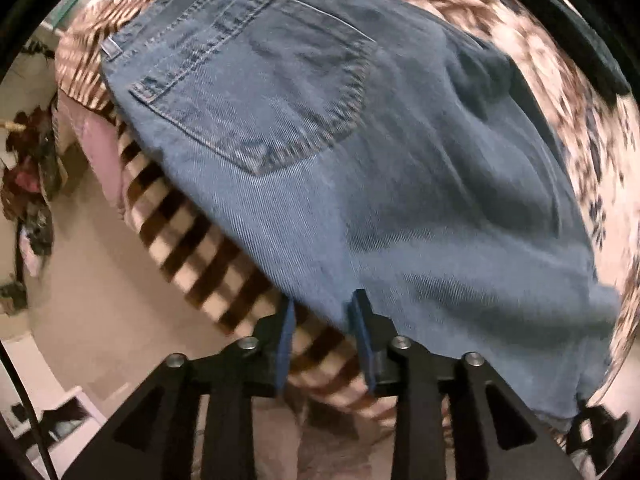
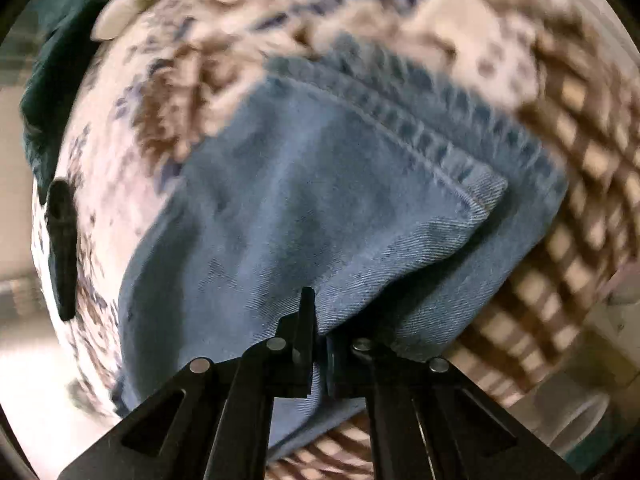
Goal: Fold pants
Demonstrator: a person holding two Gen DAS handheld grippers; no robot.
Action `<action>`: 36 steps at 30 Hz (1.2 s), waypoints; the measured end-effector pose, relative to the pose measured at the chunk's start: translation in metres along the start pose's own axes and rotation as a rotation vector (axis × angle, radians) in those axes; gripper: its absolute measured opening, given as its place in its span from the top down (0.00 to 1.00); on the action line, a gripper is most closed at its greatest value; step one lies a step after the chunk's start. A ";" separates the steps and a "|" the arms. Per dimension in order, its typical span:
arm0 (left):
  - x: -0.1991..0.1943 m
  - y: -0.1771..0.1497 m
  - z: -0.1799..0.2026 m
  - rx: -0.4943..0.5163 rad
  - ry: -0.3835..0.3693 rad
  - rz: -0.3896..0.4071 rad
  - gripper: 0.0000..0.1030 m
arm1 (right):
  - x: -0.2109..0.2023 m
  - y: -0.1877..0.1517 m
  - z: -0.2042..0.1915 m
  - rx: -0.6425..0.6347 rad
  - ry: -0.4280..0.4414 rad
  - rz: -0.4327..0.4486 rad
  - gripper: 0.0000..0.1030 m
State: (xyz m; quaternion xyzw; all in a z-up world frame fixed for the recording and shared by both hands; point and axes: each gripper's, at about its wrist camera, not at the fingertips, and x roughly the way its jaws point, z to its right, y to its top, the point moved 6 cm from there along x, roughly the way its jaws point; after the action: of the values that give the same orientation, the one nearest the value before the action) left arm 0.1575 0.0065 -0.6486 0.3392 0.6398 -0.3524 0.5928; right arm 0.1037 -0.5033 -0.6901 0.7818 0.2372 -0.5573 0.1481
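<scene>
Two grippers: both point steeply down at blue denim pants spread on a patterned bedspread.
Pants [image 1: 360,168]: folded blue jeans lying flat on the bed, near its edge; the floor [image 1: 88,264] shows beyond that edge in the left wrist view.
Pants, upper face: a stitched back pocket [image 1: 256,80] faces up, its open top edge toward the upper left of the left wrist view and its pointed bottom toward the lower middle.
Pants, long axis: in the left wrist view the denim runs from the upper left down to the lower right, alongside the striped border of the bedspread.
Pants, hem end: in the right wrist view a hemmed edge [image 2: 420,128] with puckered stitching runs diagonally from the upper middle to a corner at the right.
Bedspread [image 1: 520,40]: cream with brown and blue blotches, and a border of brown and cream stripes [image 1: 192,248] along the bed's edge.
Left gripper [image 1: 322,340]: jaws partly apart with blue pads showing, nothing pinched between them; the right finger lies at the denim's edge, the left over the striped border.
Right gripper [image 2: 318,344]: jaws pressed together, clamping a fold of the denim.
Dark object [image 2: 62,252]: lies on the bedspread, left of the pants in the right wrist view; too blurred to identify.
</scene>
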 end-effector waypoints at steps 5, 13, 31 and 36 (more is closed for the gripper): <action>-0.018 -0.012 0.025 0.061 -0.035 0.060 0.29 | -0.035 0.005 0.041 0.120 -0.019 0.122 0.96; -0.025 0.019 0.031 0.099 -0.079 0.104 0.28 | -0.013 -0.015 0.034 0.077 0.024 -0.048 0.44; -0.016 0.168 -0.054 0.193 0.031 0.186 0.28 | 0.073 -0.217 -0.377 -0.702 0.046 -0.328 0.44; -0.007 0.191 -0.065 0.191 0.007 0.175 0.28 | 0.145 -0.249 -0.446 -0.887 -0.051 -0.525 0.45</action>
State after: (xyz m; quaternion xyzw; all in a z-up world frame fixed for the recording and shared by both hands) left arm 0.2865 0.1614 -0.6473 0.4499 0.5734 -0.3574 0.5840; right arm 0.3659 -0.0424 -0.6696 0.5440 0.6354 -0.4403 0.3263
